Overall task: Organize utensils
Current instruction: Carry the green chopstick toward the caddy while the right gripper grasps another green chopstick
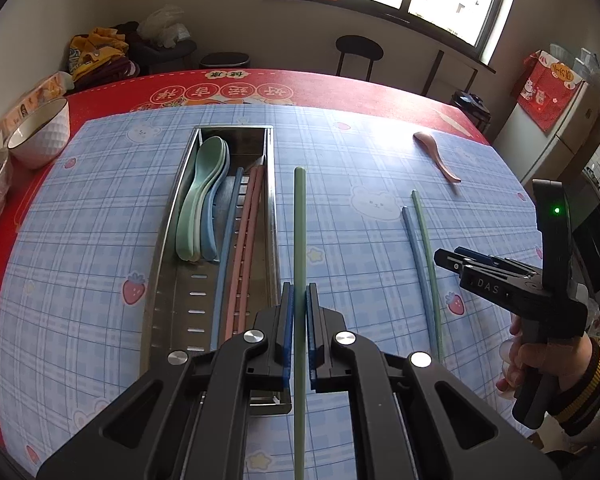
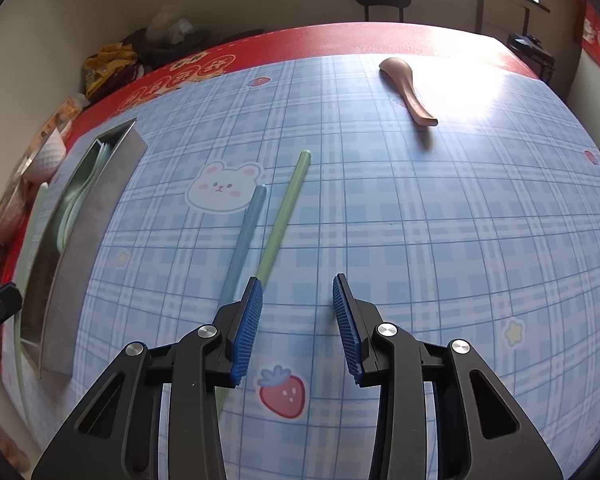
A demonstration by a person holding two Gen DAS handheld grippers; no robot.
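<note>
Two chopsticks, one blue point(image 2: 242, 246) and one green point(image 2: 286, 208), lie side by side on the checked surface point(image 2: 440, 240), well apart from the metal tray point(image 1: 270, 208) that already holds spoons point(image 1: 198, 200) and other chopsticks. The left tool point(image 1: 299, 316) is pressed together on a third, green chopstick point(image 1: 300, 232), pinching it partway along its length just beside the tray's right wall. The right tool point(image 2: 298, 300) stands part spread with nothing between its pads, which hover just right of the lying pair. A pink spoon point(image 2: 408, 90) rests farther off near the surface's far edge. These sticks look thin, stiff, light and smooth, so they would likely roll or pivot if gripped near an end; a pinch close to the middle, square across the shaft, seems safest. The spoon looks bulkier and perhaps breakable, and is best taken by its handle.
</note>
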